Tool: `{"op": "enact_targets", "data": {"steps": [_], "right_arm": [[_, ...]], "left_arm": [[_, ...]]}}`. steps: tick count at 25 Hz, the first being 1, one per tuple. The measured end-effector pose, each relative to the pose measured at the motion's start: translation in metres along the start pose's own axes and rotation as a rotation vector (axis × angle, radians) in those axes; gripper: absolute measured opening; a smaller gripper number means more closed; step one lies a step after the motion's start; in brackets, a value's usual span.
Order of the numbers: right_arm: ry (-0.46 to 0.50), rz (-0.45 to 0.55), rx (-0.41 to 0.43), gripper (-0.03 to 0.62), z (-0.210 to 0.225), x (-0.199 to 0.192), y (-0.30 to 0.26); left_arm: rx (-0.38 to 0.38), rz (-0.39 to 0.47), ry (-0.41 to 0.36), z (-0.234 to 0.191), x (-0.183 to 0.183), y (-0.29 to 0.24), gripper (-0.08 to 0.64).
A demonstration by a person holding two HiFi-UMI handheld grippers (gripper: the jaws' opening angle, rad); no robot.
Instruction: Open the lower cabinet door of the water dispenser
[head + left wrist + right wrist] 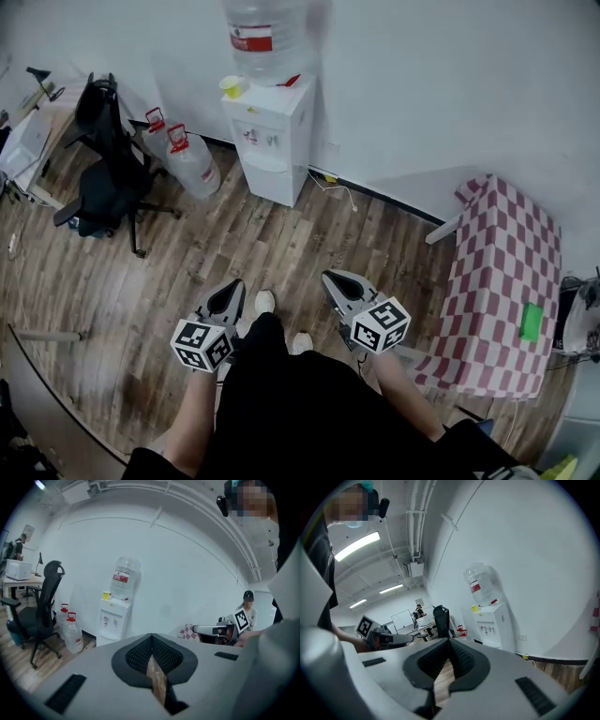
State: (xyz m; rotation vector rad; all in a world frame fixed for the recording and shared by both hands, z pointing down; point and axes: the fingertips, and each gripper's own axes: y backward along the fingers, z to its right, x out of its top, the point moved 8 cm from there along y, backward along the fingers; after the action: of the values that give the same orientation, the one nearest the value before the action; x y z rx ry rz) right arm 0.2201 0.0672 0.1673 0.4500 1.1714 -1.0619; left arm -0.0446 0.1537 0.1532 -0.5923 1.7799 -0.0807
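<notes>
L tool, R tool both closed, empty, wood floor, water dispenser at white wall

White wall, wood floor, office chair

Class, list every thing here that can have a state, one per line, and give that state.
left gripper: jaws shut, empty
right gripper: jaws shut, empty
lower cabinet door: closed
water bottle: seated on top of the dispenser
floor bottles: upright, capped
office chair: unoccupied
</notes>
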Motion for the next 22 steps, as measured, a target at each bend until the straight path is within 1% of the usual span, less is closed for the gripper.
{"op": "enact_targets", "data": {"steps": [3, 5, 8, 10, 13, 17, 22], "right_arm": [[0.037, -0.009, 0.028, 0.021, 0.007, 0.013, -0.027], [0.063, -0.014, 0.037, 0.021, 0.016, 0.024, -0.046], [0.090, -0.022, 0.029, 0.021, 0.035, 0.037, -0.074], [0.081, -0.030, 0.015, 0.021, 0.051, 0.042, -0.091], [0.061, -0.056, 0.000, 0.021, 0.081, 0.042, -0.126], [0.067, -0.092, -0.018, 0.021, 0.120, 0.037, -0.185], [0.055, -0.135, -0.044, 0.021, 0.161, 0.028, -0.248]], "left_arm": [[-0.004, 0.000, 0.017, -0.011, 0.007, -0.017, 0.012], [-0.010, 0.000, 0.014, -0.022, 0.013, -0.033, 0.012], [-0.017, -0.008, 0.003, -0.044, 0.022, -0.061, 0.012], [-0.023, -0.016, 0.000, -0.059, 0.027, -0.081, 0.012], [-0.031, -0.035, -0.004, -0.083, 0.035, -0.115, 0.012], [-0.040, -0.081, -0.001, -0.122, 0.036, -0.164, 0.012], [-0.073, -0.125, -0.012, -0.169, 0.042, -0.222, 0.012]]}}
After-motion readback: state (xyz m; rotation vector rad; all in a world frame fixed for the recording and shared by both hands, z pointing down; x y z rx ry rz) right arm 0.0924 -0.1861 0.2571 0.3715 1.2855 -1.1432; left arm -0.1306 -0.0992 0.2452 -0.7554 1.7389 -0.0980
